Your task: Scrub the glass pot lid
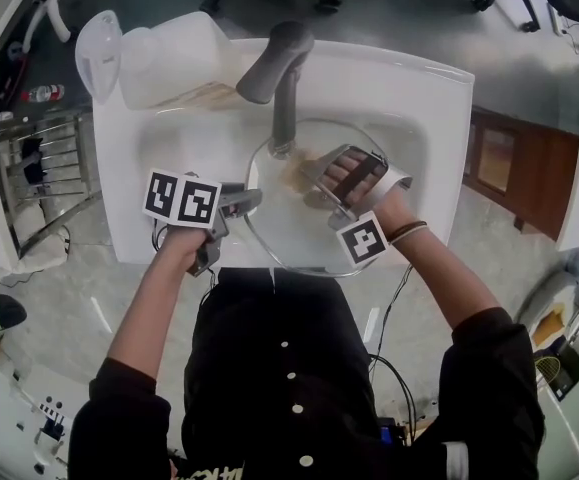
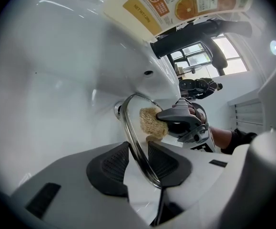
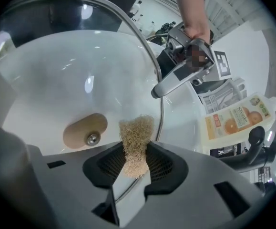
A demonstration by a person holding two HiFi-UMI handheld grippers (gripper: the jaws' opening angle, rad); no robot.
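A round glass pot lid [image 1: 299, 238] with a metal rim is held over the white sink basin [image 1: 409, 138]. My left gripper [image 1: 244, 203] is shut on the lid's rim [image 2: 137, 149] at its left side. My right gripper [image 1: 314, 173] is shut on a tan fibre scrub pad [image 3: 135, 144], which lies against the glass. In the right gripper view the lid [image 3: 76, 37] arches over the basin, with its wooden knob [image 3: 84, 129] showing through the glass. In the left gripper view the pad [image 2: 152, 123] and the right gripper [image 2: 178, 120] lie against the lid's right face.
A grey faucet [image 1: 277, 68] curves over the basin from the far side. A bottle with an orange label [image 3: 235, 118] lies at the sink's back left beside a white container [image 1: 99, 53]. A wire dish rack [image 1: 49, 168] stands left of the sink.
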